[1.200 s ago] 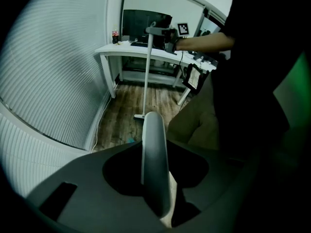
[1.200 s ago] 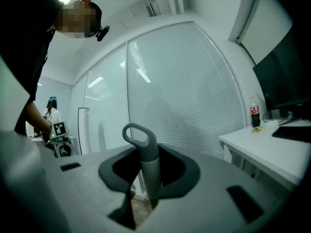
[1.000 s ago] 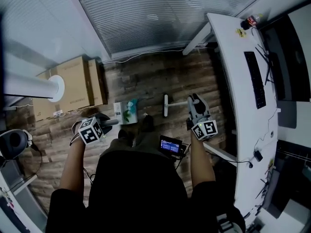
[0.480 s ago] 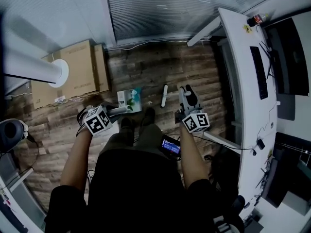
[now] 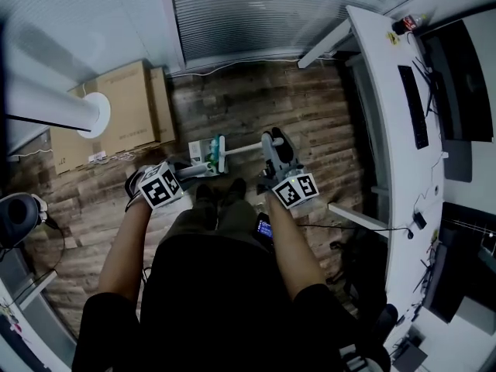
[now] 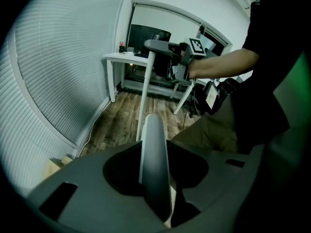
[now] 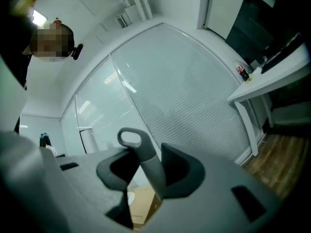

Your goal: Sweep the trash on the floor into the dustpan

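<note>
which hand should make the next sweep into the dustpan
Right. The right hand-held gripper is shut on the broom handle, and the broom head sits close beside the dustpan. The left hand-held gripper is shut on the dustpan handle, so it likely just steadies the pan.

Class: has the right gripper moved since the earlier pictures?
Yes. The right gripper, holding the broom, shifted left, away from the white desk, towards the dustpan.

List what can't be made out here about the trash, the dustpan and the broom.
- Trash: head view, too small to tell whether on floor or in dustpan.
- Pan itself: left gripper view, hidden below the left tool; only the dustpan handle shows.
- Broom head: right gripper view, hidden behind the right tool gripping the broom handle.
</note>
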A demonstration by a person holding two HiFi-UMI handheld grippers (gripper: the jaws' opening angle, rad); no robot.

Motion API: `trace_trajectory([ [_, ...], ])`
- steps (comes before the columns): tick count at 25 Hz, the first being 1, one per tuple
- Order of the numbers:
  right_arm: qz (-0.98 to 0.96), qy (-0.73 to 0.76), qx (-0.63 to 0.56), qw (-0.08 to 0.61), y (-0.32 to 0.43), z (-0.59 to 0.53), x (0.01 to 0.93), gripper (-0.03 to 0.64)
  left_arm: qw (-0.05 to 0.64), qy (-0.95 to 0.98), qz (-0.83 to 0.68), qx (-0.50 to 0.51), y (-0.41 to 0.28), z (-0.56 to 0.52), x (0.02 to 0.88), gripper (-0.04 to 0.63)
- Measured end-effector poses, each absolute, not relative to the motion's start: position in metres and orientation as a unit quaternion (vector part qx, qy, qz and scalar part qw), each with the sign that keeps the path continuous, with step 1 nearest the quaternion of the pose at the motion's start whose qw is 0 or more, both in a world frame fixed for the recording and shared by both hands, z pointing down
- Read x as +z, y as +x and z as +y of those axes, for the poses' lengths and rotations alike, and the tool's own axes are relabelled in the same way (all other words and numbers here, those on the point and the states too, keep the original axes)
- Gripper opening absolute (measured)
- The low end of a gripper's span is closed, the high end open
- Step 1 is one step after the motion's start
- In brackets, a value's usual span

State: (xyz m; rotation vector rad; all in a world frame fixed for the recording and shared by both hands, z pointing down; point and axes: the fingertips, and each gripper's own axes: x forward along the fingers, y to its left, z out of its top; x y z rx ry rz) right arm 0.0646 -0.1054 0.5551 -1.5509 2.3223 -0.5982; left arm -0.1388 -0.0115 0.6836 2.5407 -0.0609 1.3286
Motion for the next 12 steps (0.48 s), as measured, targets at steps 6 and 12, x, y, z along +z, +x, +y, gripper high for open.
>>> trace_trajectory([
  [6, 0.805, -0.527, -0.211, 0.171, 0.06, -0.098, 0.536, 0.132, 0.139, 0.876, -0.02, 0.461, -0.134, -0.01, 0.684, 0.107],
  [12, 0.808, -0.526, -0.196, 0.177, 0.07, -0.087, 0.519, 0.129, 0.141, 0.876, -0.022, 0.46, -0.135, -0.008, 0.685, 0.107],
])
